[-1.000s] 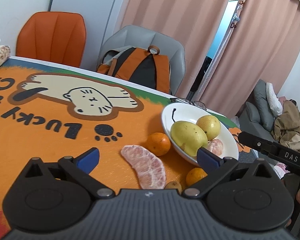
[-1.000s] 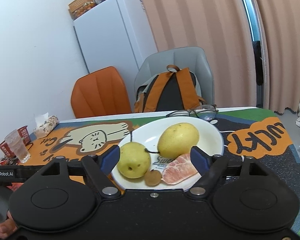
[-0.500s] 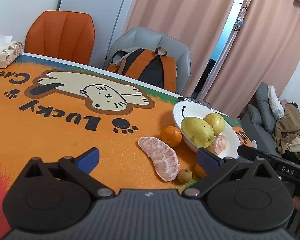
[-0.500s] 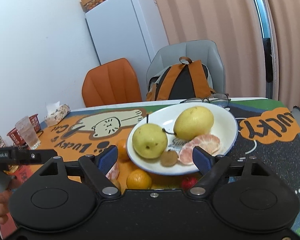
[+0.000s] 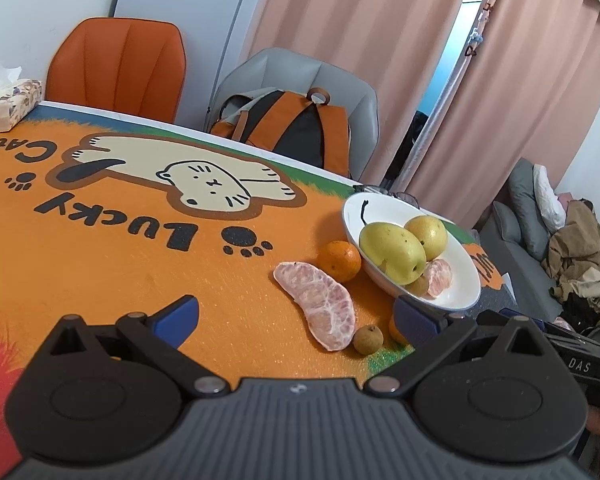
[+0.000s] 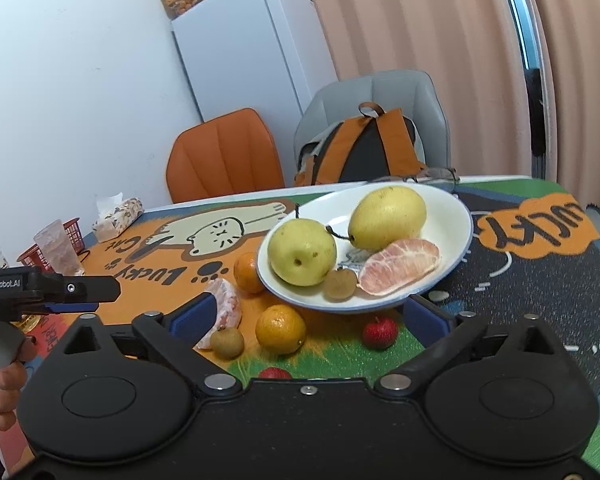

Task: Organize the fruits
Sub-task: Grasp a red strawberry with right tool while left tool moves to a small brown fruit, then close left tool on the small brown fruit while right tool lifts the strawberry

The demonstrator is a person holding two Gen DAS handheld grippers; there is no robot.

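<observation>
Two smooth pears (image 6: 302,251) on glossy round plate (image 6: 452,216); left gripper (image 5: 296,314), right gripper (image 6: 308,316) both wide, empty.

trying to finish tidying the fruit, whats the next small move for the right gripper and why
Probably lower the right gripper, open and empty, onto the orange lying between its fingers on the mat, since the plate already holds pears and a pomelo wedge.

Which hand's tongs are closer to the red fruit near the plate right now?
Right. The right tongs sit open just behind the red fruit, which lies between their tips. The left tongs are off to the left, past the oranges.
</observation>
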